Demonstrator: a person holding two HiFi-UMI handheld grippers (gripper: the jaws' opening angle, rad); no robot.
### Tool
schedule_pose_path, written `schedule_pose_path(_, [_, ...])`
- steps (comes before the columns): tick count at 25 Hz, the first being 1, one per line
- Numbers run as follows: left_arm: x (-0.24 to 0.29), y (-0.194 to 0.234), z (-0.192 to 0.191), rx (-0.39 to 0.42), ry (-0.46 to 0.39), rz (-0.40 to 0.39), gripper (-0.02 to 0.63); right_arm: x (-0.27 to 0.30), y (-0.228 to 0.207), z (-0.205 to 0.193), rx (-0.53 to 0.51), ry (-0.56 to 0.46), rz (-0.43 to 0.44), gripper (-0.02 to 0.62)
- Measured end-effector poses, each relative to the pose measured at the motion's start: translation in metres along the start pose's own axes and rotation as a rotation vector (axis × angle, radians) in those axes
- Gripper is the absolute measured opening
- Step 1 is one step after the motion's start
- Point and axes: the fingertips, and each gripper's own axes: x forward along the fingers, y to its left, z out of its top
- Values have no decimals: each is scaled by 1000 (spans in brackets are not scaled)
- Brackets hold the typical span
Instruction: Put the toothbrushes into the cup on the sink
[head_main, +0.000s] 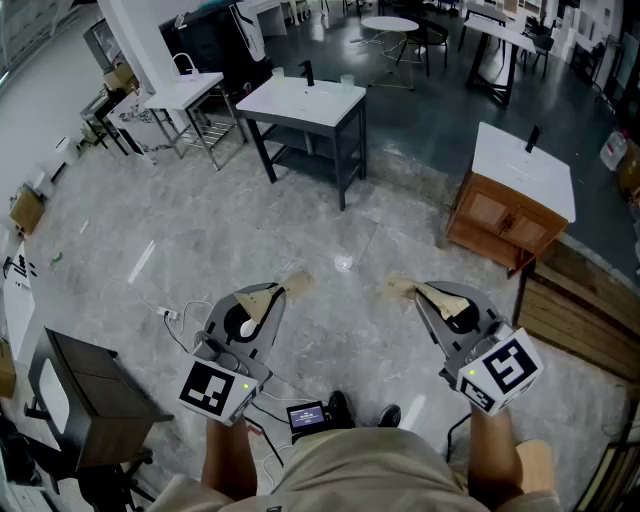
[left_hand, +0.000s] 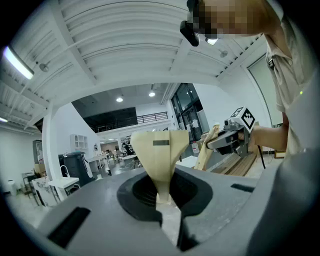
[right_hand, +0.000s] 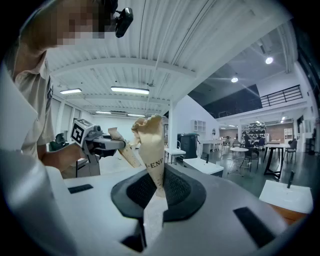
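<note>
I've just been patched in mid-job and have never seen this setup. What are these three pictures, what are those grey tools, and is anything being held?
No robot here: a person stands holding a two-jaw tool in each hand. The head view looks down from a camera on their head, showing the left gripper and right gripper over the floor. The other two pictures come from cameras riding on each tool, looking along its tan-taped jaws. Both pairs of jaws are shut with nothing between them. Ahead stand a white sink table on black legs and a wooden sink cabinet. The small things for the job are too far off to make out.
</note>
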Motion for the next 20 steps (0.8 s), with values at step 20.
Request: schedule_pose_path(20, [39, 70, -31, -3, -28, -64, 32, 76, -27, 3, 48, -6, -62, 25])
